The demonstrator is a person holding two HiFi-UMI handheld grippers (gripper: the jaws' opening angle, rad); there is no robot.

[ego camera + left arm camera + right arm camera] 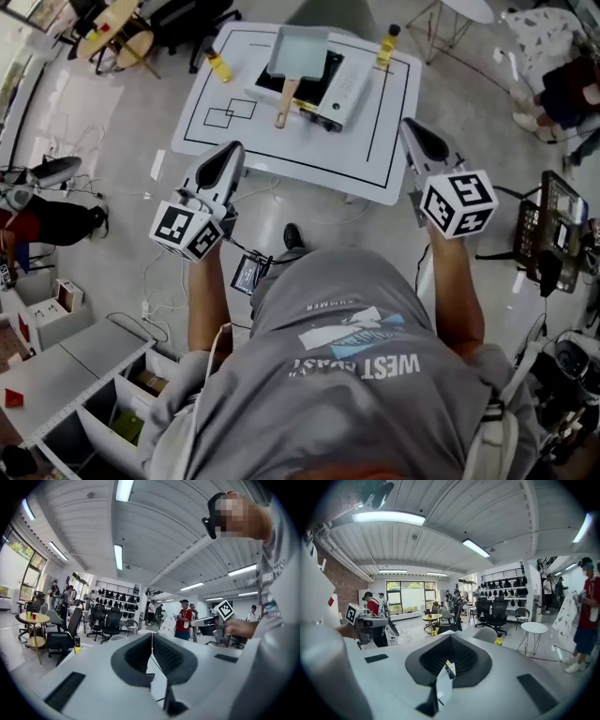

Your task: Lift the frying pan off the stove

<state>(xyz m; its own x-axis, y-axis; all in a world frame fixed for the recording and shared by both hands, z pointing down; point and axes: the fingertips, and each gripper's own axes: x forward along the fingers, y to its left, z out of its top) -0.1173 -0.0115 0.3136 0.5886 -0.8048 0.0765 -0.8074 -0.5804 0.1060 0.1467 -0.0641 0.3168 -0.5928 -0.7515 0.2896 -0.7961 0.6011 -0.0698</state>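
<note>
**Item: frying pan point(298, 52).** 1 piece, rectangular, pale grey-blue, shallow walls, with 1 straight wooden handle point(284, 101).

**Location:** It sits on the left part of a portable stove point(336, 89) in the far half of the white surface point(281, 155), about midway between the left and right edges. The handle runs off the stove toward the near edge, its end over the bare top.

**Nearby:** 2 yellow bottles, 1 by the far left corner point(217, 66) and 1 by the far right corner point(386, 45).

**Handling (judged):**
- Rigid metal of moderate weight, heavier at the pan end, so it will likely tip away from the grip.
- The wood offers better friction than the smooth rim.
- Best hold is across the handle, close to the pan body, then a straight lift to clear the stove.

**Left gripper point(230, 155):** The fingers point(136, 656) are closed tip to tip with nothing between them. It is held before the near left edge.

**Right gripper point(417, 131):** The fingers point(429, 658) are likewise together and empty. It is held off the near right corner.

**Relation:** The pan is well apart from both grippers, beyond them and between their lines. The left one is nearer the handle end. Its fingers must open before any hold.
</note>
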